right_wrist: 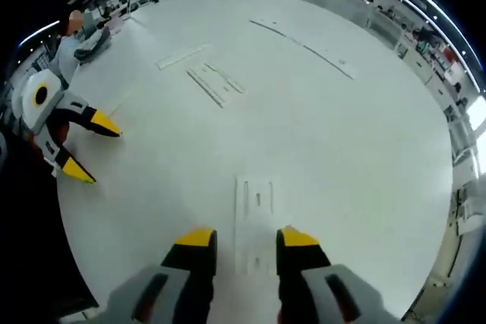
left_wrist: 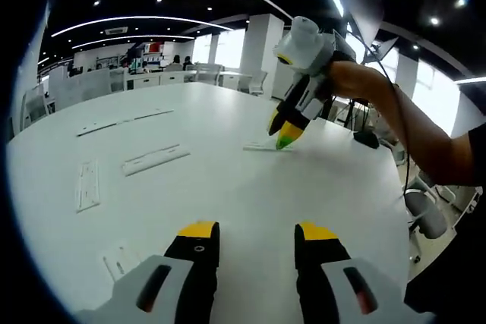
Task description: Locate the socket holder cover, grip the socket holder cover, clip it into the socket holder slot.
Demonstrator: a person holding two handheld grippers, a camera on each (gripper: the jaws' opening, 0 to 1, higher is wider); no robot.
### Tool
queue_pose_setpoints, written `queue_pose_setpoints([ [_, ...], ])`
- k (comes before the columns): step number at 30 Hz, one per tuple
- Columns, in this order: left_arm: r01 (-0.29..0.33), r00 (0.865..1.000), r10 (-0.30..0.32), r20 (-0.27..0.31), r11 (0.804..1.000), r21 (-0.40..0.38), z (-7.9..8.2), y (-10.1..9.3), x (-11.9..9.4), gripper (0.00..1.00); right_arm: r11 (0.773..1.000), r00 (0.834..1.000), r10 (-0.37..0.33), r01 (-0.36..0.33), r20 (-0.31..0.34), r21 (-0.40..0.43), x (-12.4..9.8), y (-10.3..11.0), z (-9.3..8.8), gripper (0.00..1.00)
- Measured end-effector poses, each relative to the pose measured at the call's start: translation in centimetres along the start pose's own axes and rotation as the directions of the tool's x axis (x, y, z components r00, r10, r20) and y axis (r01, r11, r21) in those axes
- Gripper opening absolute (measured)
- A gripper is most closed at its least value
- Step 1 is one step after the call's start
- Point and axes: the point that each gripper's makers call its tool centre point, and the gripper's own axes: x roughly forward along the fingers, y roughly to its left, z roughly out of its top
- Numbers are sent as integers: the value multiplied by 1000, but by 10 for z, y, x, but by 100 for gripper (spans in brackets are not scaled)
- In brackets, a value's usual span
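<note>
A: Right gripper view. The right gripper (right_wrist: pixel 241 239) is spread, its 2 yellow-tipped jaws straddling a flat white socket holder cover (right_wrist: pixel 255 218) lying on the white table (right_wrist: pixel 364 157). The left gripper (right_wrist: pixel 85 149) shows at the left, also spread and holding nothing.

B: Left gripper view. The right gripper (left_wrist: pixel 285 133) tips down onto the same cover (left_wrist: pixel 262 146); other white strips (left_wrist: pixel 154 158) lie well apart.

A: Risks?

B: As a judgement: the cover is thin and flush with the table, so the jaws may slide over it or push it away instead of pinching it. White on white also invites picking the wrong piece.

A: Legible writing?

B: None can be read on any part
</note>
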Motion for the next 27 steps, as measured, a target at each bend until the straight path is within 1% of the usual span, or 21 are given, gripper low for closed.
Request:
queue_pose_setpoints([
  [5, 7, 1000, -7, 1, 1000, -10, 0, -1, 0, 40, 1000, 999, 0, -1, -49, -24, 6, -4, -2, 35],
  [9, 9, 1000, -9, -1, 1000, -5, -1, -3, -1, 40, 999, 996, 2, -6, -94, -37, 10, -10, -7, 34],
  [11, 9, 1000, -9, -3, 1000, -7, -2, -2, -1, 40, 999, 995, 18, -22, -101, -31, 10, -10, -6, 34],
  [13, 12, 1000, -12, -5, 1000, -13, -3, -1, -1, 40, 999, 995, 20, -23, -101, -29, 11, -11, -5, 32],
  [22, 21, 1000, -21, -7, 1000, -18, -3, -3, -1, 40, 998, 987, 32, -41, -159, -56, 13, -9, -2, 31],
  [27, 26, 1000, -26, 2, 999, -21, -1, -4, -3, 40, 999, 984, 36, -42, -173, -33, 12, -12, -3, 28],
])
